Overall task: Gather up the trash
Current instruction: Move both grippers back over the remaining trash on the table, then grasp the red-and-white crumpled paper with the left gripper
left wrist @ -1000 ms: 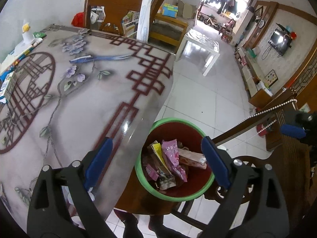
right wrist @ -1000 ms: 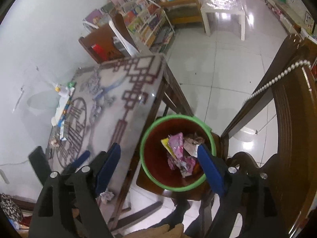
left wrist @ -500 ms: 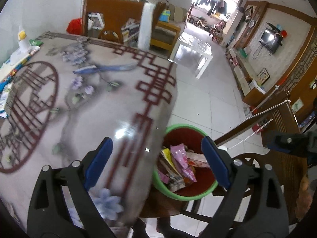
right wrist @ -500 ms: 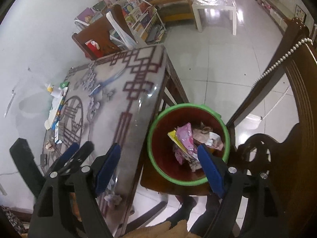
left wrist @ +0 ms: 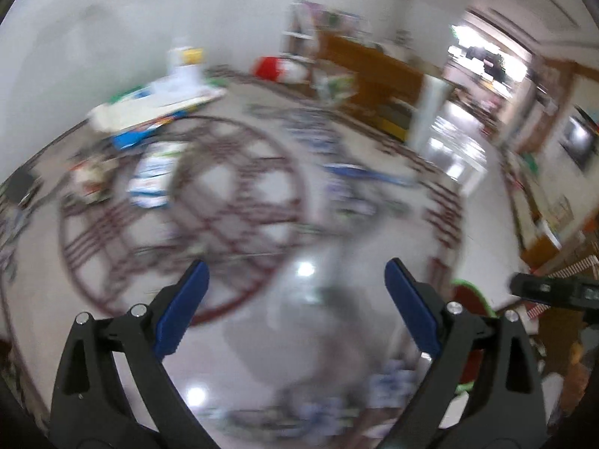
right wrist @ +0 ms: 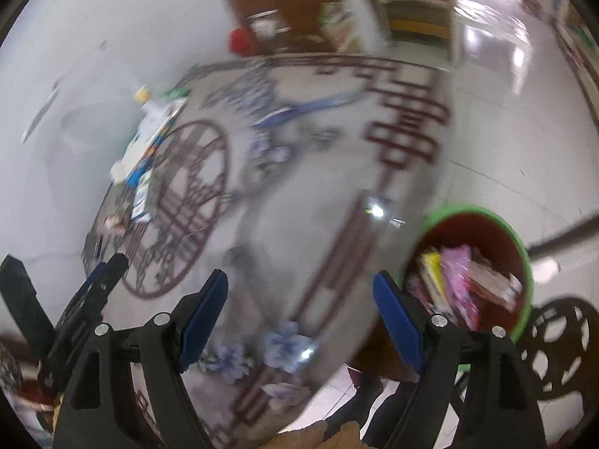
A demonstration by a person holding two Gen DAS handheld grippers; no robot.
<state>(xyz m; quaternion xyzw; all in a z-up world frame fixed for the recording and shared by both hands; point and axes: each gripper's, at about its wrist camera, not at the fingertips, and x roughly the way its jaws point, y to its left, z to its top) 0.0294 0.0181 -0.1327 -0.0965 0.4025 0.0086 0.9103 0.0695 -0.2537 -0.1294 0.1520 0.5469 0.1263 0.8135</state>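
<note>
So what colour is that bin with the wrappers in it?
The bin is dark red inside with a bright green rim, clearest in the right wrist view.

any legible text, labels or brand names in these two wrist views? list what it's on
None legible; both views are motion-blurred.
Packets and boxes on the table: print blurred, unreadable.
Wrappers in the green-rimmed bin: colours only, no readable print.
Books on the far shelf: too blurred.

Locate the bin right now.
Right wrist view: the bin sits low right, just off the table edge, beside the chair.
</note>
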